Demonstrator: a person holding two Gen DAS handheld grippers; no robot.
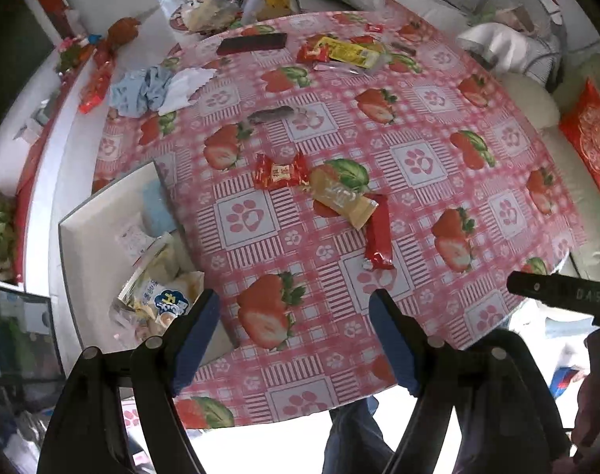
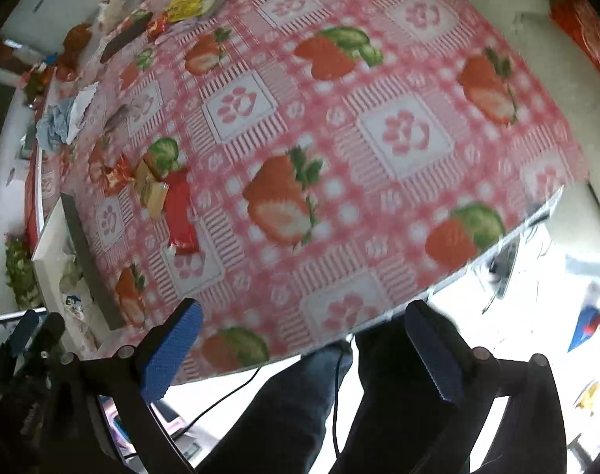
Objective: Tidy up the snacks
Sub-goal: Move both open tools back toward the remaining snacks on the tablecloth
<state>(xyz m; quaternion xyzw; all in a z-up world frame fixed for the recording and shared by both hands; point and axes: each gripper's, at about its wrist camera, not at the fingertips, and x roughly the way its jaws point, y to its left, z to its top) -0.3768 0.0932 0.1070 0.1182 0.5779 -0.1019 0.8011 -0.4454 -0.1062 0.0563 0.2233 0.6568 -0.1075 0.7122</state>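
Fingers: my left gripper (image 1: 294,328) and right gripper (image 2: 304,339) both spread wide, empty. Long red snack (image 1: 379,233): mid-tablecloth (image 1: 438,213), long axis running toward me. Yellow packet (image 1: 341,197) touching it, angled. White box (image 1: 102,229) at the table's left edge.

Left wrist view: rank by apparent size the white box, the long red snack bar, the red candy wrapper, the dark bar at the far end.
1. white box, clearly largest, though nearest the camera
2. long red snack bar
3. red candy wrapper and dark bar: look similar; the dark bar lies farther off, so unranked
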